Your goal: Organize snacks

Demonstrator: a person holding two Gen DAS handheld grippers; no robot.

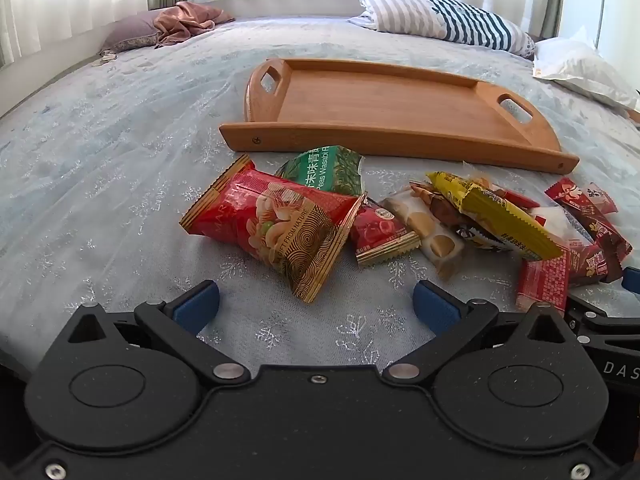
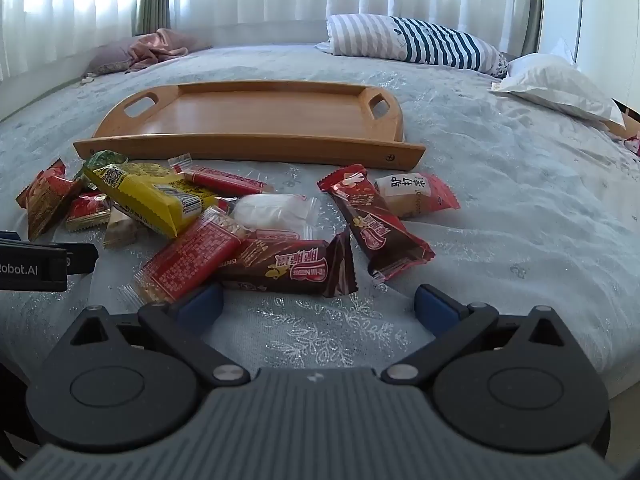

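two grippers, left (image 1: 316,300) and right (image 2: 318,300), gaping, empty; snacks (image 2: 224,220) overlap beside tray (image 2: 256,146) near edge; risk: snagging two crinkly packets.

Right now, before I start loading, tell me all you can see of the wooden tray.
The wooden tray is a rectangular serving tray of warm brown wood, bamboo by its look, with raised rims and a cut-out handle slot at each short end. A screw head shows near each end of its near side rail. It lies flat and upright on the bedspread, just beyond the snack pile, and holds nothing. No packet clearly touches it; the green wasabi peas packet lies closest to its near rail.
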